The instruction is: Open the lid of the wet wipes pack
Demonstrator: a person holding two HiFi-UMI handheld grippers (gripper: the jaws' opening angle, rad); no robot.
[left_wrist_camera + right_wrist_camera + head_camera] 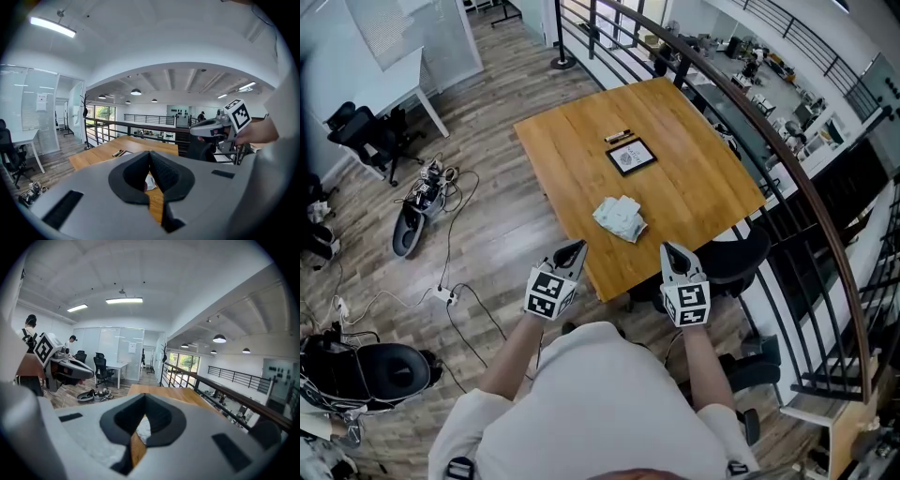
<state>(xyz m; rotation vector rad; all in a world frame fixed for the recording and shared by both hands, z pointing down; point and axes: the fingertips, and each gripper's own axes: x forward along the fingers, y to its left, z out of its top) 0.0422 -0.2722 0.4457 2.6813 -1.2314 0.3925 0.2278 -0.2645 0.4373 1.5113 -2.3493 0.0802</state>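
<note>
Bench (694, 150): the top is recorded as wood, honey-coloured and smooth, with a low sheen. Wet wipes pack (620, 218): a soft pale film is noted, crumpled and faintly glossy. Floor (506, 178): grey-brown wood-grain planks are seen, matt. Railing (811, 202): dark metal bars, dull finish. Left hand-held gripper (575, 247) and right hand-held gripper (670, 249): the bodies are read as matt grey plastic; the pads (166, 176) are black, matt and finely textured.

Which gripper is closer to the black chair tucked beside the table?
Right. The right gripper is held just left of the black chair. The left gripper is beyond it, across the near corner of the table, clearly farther away.
</note>
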